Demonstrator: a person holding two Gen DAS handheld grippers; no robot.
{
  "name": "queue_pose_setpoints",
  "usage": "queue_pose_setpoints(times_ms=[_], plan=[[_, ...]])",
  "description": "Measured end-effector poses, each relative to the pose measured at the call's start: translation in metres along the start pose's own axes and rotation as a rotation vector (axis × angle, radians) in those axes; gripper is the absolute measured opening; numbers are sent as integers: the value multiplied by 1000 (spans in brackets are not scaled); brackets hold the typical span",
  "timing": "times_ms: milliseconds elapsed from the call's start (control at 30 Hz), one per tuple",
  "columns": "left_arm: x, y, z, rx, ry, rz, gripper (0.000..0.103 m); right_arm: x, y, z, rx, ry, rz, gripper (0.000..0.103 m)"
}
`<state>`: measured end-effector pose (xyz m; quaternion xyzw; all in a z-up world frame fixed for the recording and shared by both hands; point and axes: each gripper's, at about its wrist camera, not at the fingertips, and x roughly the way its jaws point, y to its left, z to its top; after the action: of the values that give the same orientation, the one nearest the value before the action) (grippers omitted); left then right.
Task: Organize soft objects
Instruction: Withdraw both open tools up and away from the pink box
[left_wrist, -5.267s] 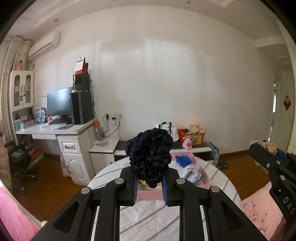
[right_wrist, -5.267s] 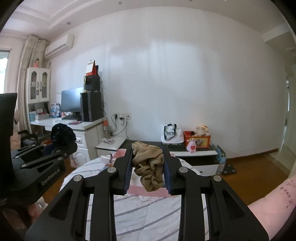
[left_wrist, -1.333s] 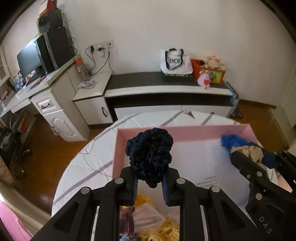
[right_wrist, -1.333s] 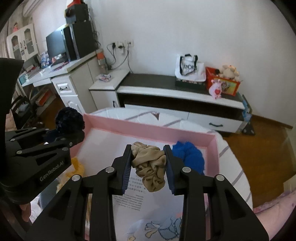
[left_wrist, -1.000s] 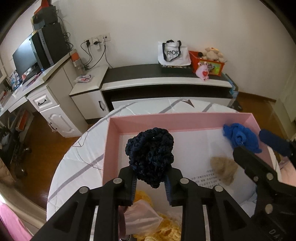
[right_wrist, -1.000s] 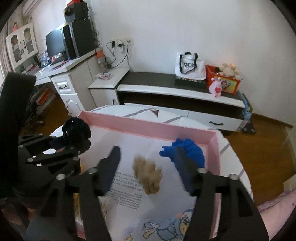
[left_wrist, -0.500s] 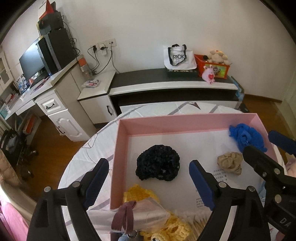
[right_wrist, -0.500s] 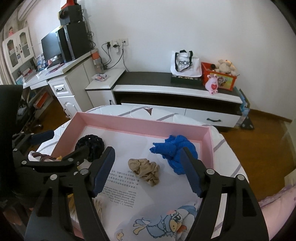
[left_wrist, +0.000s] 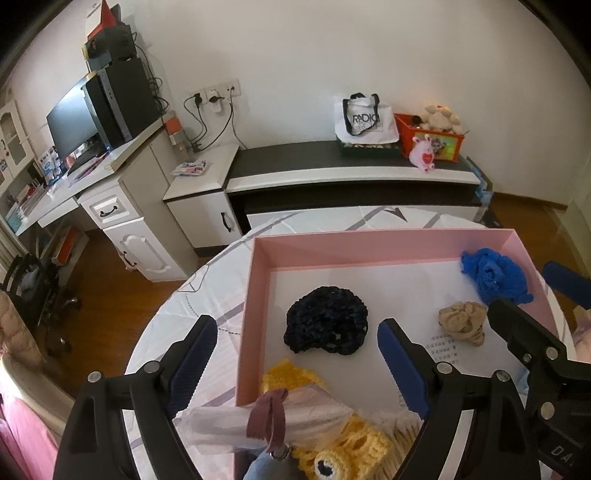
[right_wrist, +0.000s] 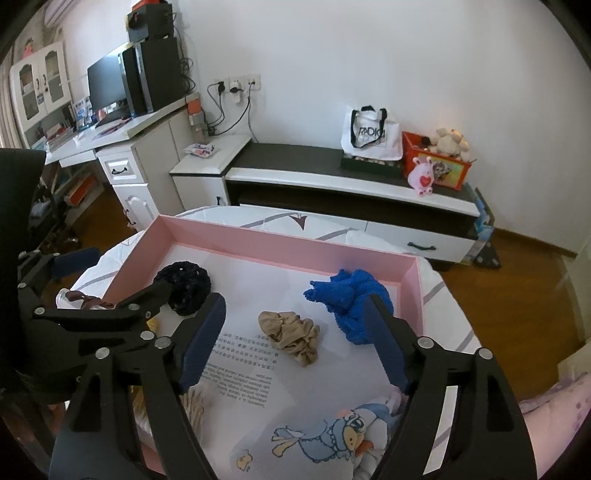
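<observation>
Both grippers hang empty over the pink cardboard box (right_wrist: 288, 254): the left gripper (left_wrist: 295, 363) gapes above the dark navy crocheted scrunchie (left_wrist: 327, 325), the right gripper (right_wrist: 295, 339) is opening above the beige fabric scrunchie (right_wrist: 291, 334). Best lift straight clear, snagging neither.

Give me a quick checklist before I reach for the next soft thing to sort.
1. Left gripper empty, jaws wide: ok.
2. Right gripper empty, jaws opening: ok.
3. Dark scrunchie lying in the pink box: ok.
4. Tan scrunchie in the box, clear of both grippers: ok.
5. Blue knit inside the box, by its far wall: ok.
6. Yellow knit toy fully in the box: cannot tell.
</observation>
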<state>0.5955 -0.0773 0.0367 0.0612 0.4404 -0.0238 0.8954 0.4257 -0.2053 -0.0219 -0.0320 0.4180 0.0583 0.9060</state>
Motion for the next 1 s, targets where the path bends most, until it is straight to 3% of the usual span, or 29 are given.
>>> queue_pose_setpoints(times_ms=[333,667,867,1000], plan=[[-34,3,-14,-11,-14,1,86,-18,2,-8,-9,-24,-23,75],[-92,6,-48,-34,-69,-15,86,-53,7,-25,8,-62,-14,76],[-131,10,-75,-37,-111,-5,86,-82,12,-40,16,-99,-14,87],[-155,11,-95,-44,-123,-21,86,-101,15,-51,20,-132,-23,88]])
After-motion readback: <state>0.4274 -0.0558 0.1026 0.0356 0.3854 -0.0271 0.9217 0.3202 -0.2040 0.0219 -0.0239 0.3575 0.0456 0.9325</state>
